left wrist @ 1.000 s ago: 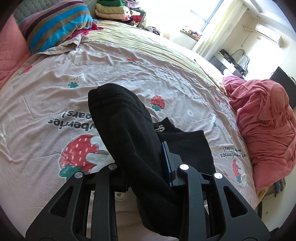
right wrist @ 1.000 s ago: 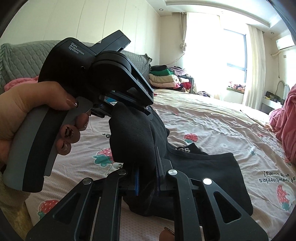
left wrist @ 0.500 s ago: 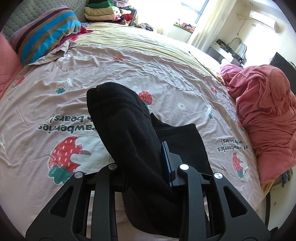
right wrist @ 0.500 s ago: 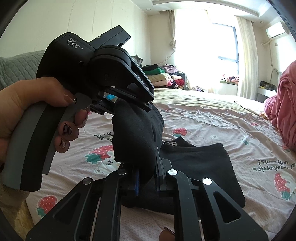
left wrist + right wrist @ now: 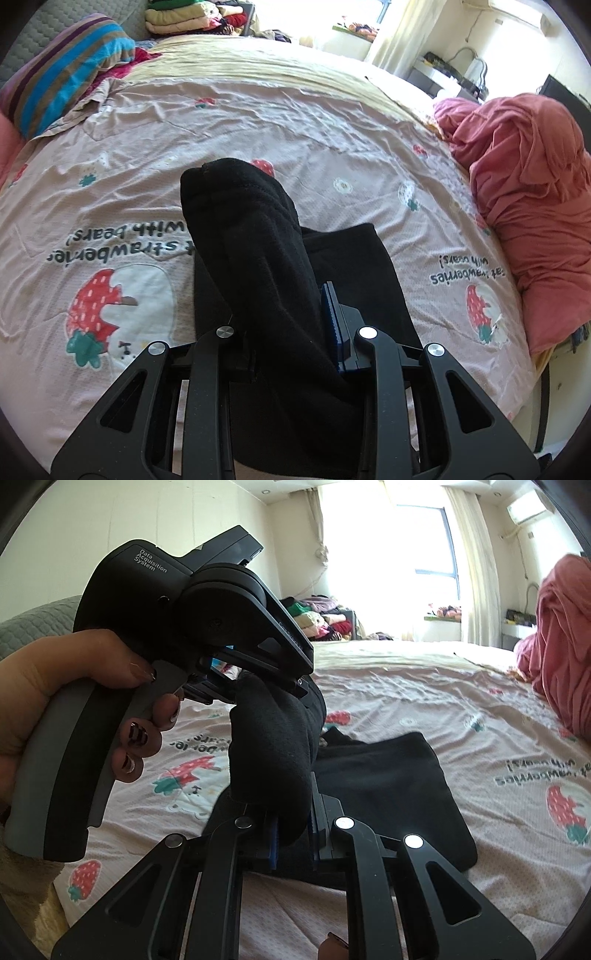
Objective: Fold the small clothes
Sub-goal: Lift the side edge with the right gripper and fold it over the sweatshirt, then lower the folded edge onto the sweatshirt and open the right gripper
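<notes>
Black garment (image 5: 255, 258): clamped by left gripper (image 5: 291, 325) and right gripper (image 5: 293, 830), lifted off strawberry bedsheet (image 5: 332, 147). Right view alone shows left hand (image 5: 74, 686); left view alone, striped pillow (image 5: 66, 74).

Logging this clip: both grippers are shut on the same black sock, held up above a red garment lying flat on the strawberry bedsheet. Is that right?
Not quite. The garment lying flat under the sock is black, not red, as the right wrist view shows. The rest holds: the left gripper and right gripper are both shut on the same black sock, above the strawberry bedsheet.
</notes>
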